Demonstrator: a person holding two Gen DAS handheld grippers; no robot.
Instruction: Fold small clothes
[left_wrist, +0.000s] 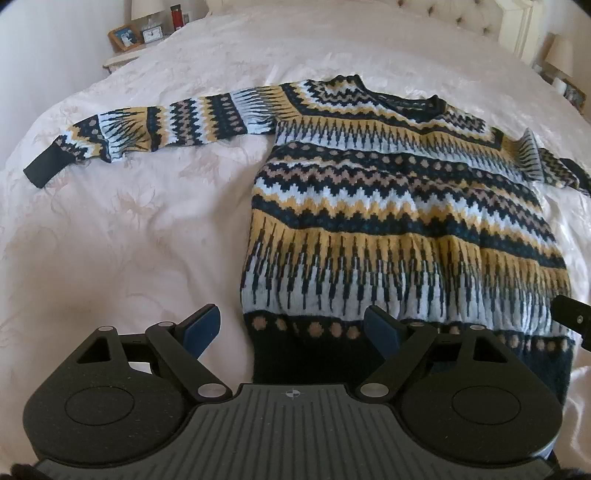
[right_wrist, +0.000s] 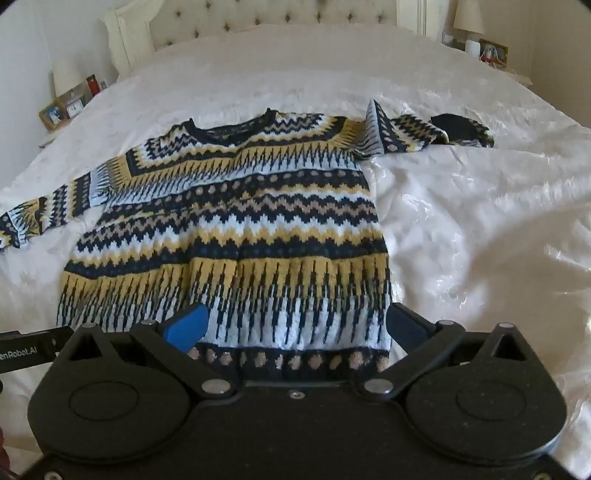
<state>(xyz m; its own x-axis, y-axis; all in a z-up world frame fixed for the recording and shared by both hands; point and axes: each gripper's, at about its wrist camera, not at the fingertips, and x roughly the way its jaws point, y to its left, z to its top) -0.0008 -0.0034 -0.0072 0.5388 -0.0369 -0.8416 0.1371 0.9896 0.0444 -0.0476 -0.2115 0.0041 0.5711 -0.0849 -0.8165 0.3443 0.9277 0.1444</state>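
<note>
Looks like the very start of the fold: navy, mustard, pale-blue and white zigzag-patterned knitted sweater laid flat, front up, on the cream satin bedspread, nothing folded over yet. Left gripper hovering just short of the dark ribbed hem, near its left corner, blue pads spread wide, nothing between them. Right gripper same deal at the hem's right corner, jaws about as wide as they go, empty too, hem straddled but not pinched as far as visible. Probably next: dropping both down onto the hem corners, closing, then lifting the bottom edge up toward the neckline, or dealing with the sleeves first. Left sleeve stretched straight out, well away to the far left; right sleeve bunched and doubled back on itself off to the far right, likely needing a tidy. Thick knit, so a decent bite needed. Beyond the sweater: tufted cream headboard, bedside table with framed photo, small clock and red bottle, all well clear. Nothing really blocking, just a slippery, rumpled bedspread.
</note>
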